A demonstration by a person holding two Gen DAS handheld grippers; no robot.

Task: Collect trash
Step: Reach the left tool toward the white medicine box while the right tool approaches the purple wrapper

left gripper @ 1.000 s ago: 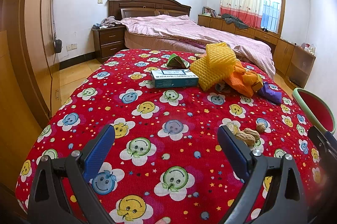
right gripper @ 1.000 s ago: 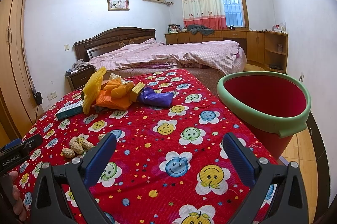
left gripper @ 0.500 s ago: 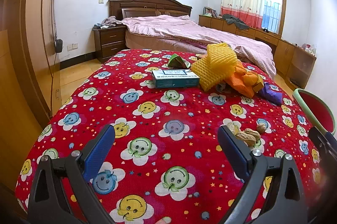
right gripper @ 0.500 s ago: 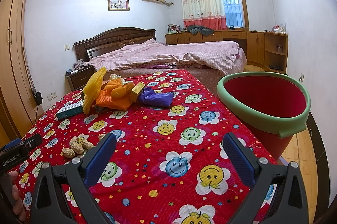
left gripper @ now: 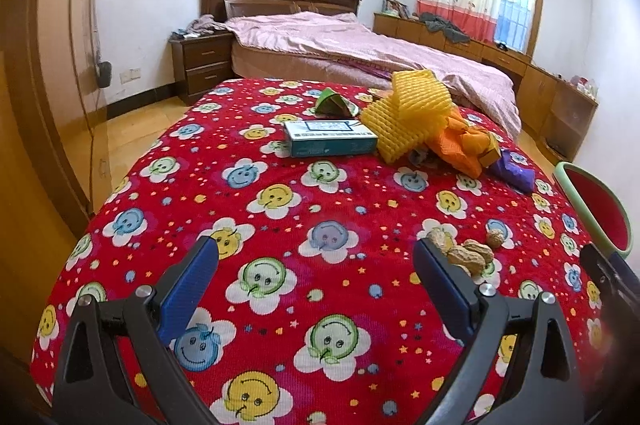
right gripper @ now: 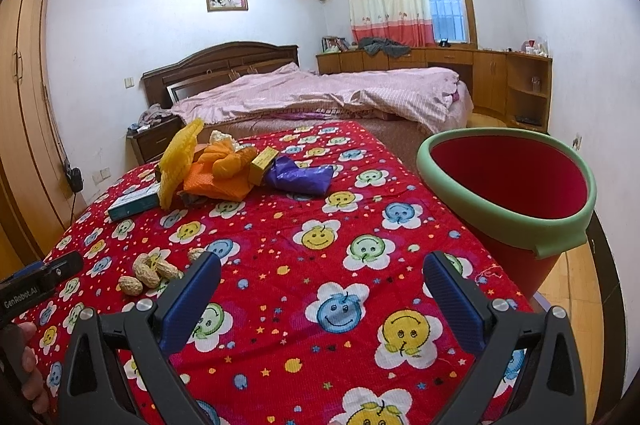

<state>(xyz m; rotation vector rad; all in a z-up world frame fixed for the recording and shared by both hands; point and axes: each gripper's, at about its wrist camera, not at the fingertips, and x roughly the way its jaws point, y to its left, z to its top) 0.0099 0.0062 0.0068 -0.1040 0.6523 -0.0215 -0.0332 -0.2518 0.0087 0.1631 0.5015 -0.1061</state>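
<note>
Left view only: green wrapper. Right view: whole bin.

Pale walls and a wooden floor are seen. A dark wooden bed is covered in pink bedding, a nightstand set beside it. A curtained window is lit, probably by daylight.
</note>
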